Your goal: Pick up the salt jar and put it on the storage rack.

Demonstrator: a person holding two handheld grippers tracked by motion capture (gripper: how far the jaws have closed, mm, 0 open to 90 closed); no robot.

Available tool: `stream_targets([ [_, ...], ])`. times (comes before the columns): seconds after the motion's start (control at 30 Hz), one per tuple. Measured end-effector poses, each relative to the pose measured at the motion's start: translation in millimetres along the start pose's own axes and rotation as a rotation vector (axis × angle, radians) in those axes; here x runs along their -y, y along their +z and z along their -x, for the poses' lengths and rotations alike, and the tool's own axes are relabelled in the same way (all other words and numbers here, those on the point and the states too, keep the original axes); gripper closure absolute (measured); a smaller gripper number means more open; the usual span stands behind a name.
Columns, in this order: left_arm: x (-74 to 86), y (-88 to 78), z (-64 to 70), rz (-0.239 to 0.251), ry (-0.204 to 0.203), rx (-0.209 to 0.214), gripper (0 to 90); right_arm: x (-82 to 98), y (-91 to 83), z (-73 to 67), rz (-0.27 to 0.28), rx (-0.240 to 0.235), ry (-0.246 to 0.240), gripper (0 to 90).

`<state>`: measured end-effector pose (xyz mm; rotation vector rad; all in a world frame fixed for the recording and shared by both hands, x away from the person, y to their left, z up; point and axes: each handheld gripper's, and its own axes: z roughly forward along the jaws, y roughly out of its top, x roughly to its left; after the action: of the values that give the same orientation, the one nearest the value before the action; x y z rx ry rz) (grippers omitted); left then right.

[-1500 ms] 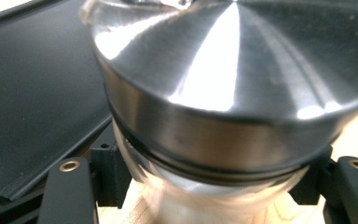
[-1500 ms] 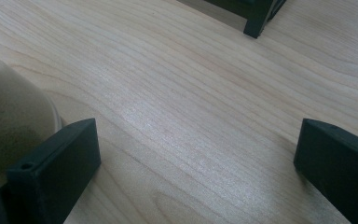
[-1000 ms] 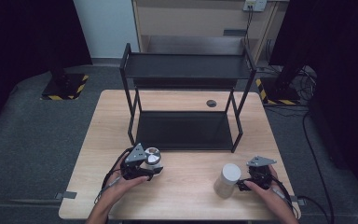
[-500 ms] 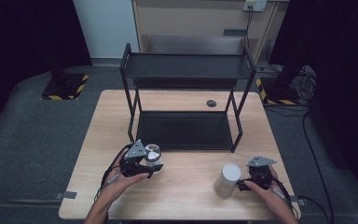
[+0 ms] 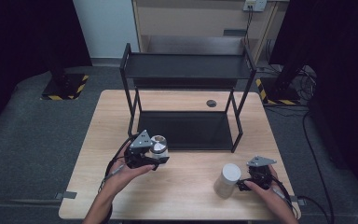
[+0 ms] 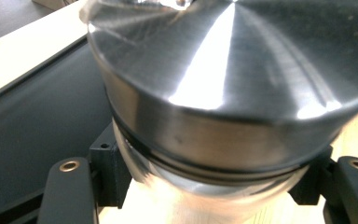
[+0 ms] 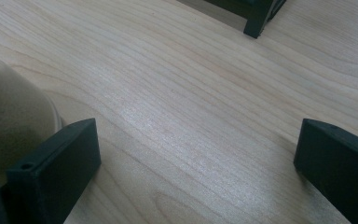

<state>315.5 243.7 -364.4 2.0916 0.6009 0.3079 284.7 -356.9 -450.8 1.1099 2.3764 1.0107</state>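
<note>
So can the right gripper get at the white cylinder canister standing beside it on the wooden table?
Probably yes: the right gripper is open, the white cylinder canister stands just off its left jaw, and only bare wooden table lies between the jaws.

black two-tier rack [image 5: 186,74] stands on wood table [image 5: 186,196], small dark disc [image 5: 211,103] on tabletop behind its lower shelf; hazard-striped bases [image 5: 65,88] on grey floor
</note>
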Motion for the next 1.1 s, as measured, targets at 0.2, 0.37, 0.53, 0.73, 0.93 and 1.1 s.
stream_targets([
  [0.2, -19.8, -4.8, -9.1, 0.001, 0.040, 0.025, 29.8, 0.0, 0.0, 0.1, 0.000, 0.000, 0.000, 1.2],
  [0.37, -37.2, -9.5, -12.9, -0.005, 0.057, 0.028, 29.8, 0.0, 0.0, 0.1, 0.000, 0.000, 0.000, 1.2],
  [0.53, -55.0, -18.3, -16.4, -0.002, 0.063, 0.020, 29.8, 0.0, 0.0, 0.1, 0.000, 0.000, 0.000, 1.2],
  [0.73, -82.8, -34.6, -19.8, 0.004, 0.072, 0.009, 29.8, 0.0, 0.0, 0.1, 0.000, -0.001, 0.000, 1.2],
  [0.93, -107.1, -44.4, -21.7, 0.002, 0.083, -0.001, 29.8, 0.0, 0.0, 0.1, 0.000, -0.001, 0.000, 1.2],
  [1.1, -123.7, -51.8, -21.8, 0.009, 0.099, -0.005, 29.8, 0.0, 0.0, 0.1, 0.000, 0.000, 0.000, 1.2],
])
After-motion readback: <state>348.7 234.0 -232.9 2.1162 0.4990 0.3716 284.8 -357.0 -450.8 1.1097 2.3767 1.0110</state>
